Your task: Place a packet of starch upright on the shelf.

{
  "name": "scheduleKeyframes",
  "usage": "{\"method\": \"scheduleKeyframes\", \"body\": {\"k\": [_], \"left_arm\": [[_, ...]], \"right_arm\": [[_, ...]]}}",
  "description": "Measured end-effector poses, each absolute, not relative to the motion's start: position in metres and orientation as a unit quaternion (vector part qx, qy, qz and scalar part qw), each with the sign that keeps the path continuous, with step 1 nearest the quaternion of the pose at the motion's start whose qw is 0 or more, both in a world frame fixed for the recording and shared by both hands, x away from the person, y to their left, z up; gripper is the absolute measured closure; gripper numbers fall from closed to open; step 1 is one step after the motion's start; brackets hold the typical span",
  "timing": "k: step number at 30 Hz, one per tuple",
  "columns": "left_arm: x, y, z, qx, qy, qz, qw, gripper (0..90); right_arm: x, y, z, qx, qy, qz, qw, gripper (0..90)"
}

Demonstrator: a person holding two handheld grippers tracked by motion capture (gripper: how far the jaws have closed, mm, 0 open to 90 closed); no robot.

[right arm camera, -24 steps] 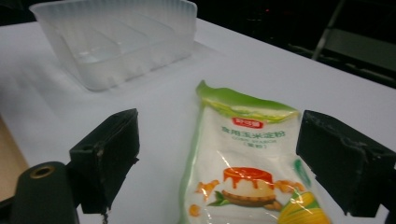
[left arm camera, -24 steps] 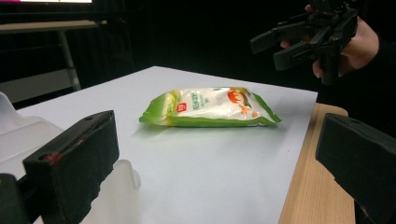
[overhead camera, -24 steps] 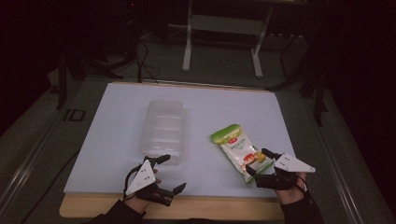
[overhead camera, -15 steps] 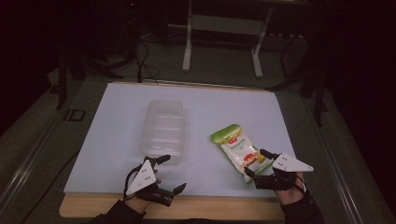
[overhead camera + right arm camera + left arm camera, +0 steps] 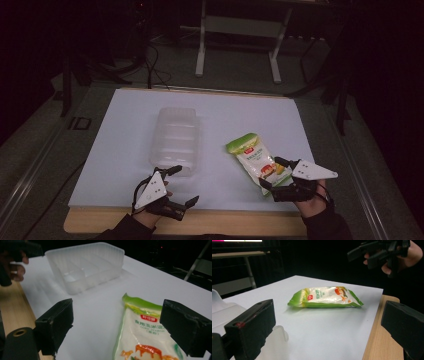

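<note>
Green-edged packet (image 5: 257, 161) lies near the table's (image 5: 125, 125) right front edge, between your right gripper's (image 5: 274, 172) wide, empty jaws; close them, then carry it to the tray (image 5: 175, 137). Left gripper (image 5: 180, 186) gapes empty.

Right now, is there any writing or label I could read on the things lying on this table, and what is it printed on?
Green and white food pouch: a small red brand label with white characters, too blurred to read.
Same pouch: two lines of dark Chinese characters under that label, too soft to quote with confidence.
Same pouch, seen from the left gripper view: the print is too small to read.
Clear plastic tray: no writing visible.
White table cover: no writing visible.
</note>
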State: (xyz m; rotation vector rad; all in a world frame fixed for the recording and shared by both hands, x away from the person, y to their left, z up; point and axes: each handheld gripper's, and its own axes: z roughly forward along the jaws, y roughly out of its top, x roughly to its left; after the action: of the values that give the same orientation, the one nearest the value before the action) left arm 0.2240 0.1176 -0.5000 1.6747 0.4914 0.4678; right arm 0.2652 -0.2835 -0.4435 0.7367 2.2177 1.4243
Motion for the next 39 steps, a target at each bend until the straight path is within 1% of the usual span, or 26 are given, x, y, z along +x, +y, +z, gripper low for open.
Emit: {"method": "scheduleKeyframes", "body": {"k": [2,4,7,8,15,17,18,21,23,24,30,31,32,33,35,36,39], "left_arm": [[0.224,0.118,-0.5,0.728,0.214,0.204,0.619,0.0],[0.223,0.117,-0.5,0.728,0.213,0.203,0.619,0.0],[0.223,0.117,-0.5,0.729,0.213,0.203,0.618,0.0],[0.223,0.117,-0.5,0.729,0.214,0.203,0.618,0.0],[0.223,0.117,-0.5,0.728,0.214,0.204,0.619,0.0],[0.223,0.117,-0.5,0.727,0.214,0.204,0.619,0.0],[0.223,0.117,-0.5,0.727,0.214,0.203,0.62,0.0],[0.223,0.117,-0.5,0.727,0.214,0.202,0.62,0.0],[0.223,0.117,-0.5,0.727,0.214,0.202,0.62,0.0],[0.223,0.117,-0.5,0.728,0.213,0.203,0.62,0.0],[0.223,0.117,-0.499,0.727,0.214,0.202,0.62,0.0],[0.223,0.117,-0.499,0.728,0.213,0.202,0.62,0.0],[0.223,0.117,-0.5,0.728,0.213,0.202,0.62,0.0],[0.223,0.117,-0.5,0.728,0.214,0.201,0.62,0.0],[0.224,0.118,-0.5,0.728,0.213,0.202,0.619,0.0],[0.224,0.118,-0.5,0.728,0.214,0.201,0.62,0.0],[0.224,0.118,-0.5,0.728,0.214,0.202,0.62,0.0]], "right_arm": [[0.269,-0.286,-0.438,0.269,0.791,0.512,0.197,11.7],[0.272,-0.287,-0.432,0.267,0.79,0.509,0.212,11.7],[0.276,-0.289,-0.426,0.265,0.788,0.513,0.213,11.7],[0.28,-0.289,-0.42,0.264,0.789,0.508,0.224,11.7],[0.301,-0.291,-0.408,0.274,0.783,0.517,0.211,11.2],[0.304,-0.291,-0.408,0.278,0.781,0.516,0.215,11.2],[0.312,-0.291,-0.407,0.285,0.781,0.516,0.208,10.6],[0.325,-0.292,-0.409,0.295,0.779,0.518,0.194,10.7],[0.329,-0.292,-0.41,0.294,0.78,0.515,0.199,10.7],[0.337,-0.291,-0.412,0.294,0.785,0.51,0.195,13.4],[0.363,-0.293,-0.419,0.303,0.789,0.498,0.193,14.7],[0.373,-0.294,-0.423,0.305,0.794,0.49,0.19,17.3],[0.378,-0.295,-0.425,0.306,0.796,0.487,0.19,17.5],[0.382,-0.295,-0.427,0.305,0.796,0.488,0.186,17.6],[0.39,-0.296,-0.433,0.308,0.799,0.483,0.183,21.4],[0.394,-0.296,-0.435,0.309,0.8,0.483,0.174,21.7],[0.4,-0.296,-0.441,0.313,0.804,0.474,0.175,22.1]]}}
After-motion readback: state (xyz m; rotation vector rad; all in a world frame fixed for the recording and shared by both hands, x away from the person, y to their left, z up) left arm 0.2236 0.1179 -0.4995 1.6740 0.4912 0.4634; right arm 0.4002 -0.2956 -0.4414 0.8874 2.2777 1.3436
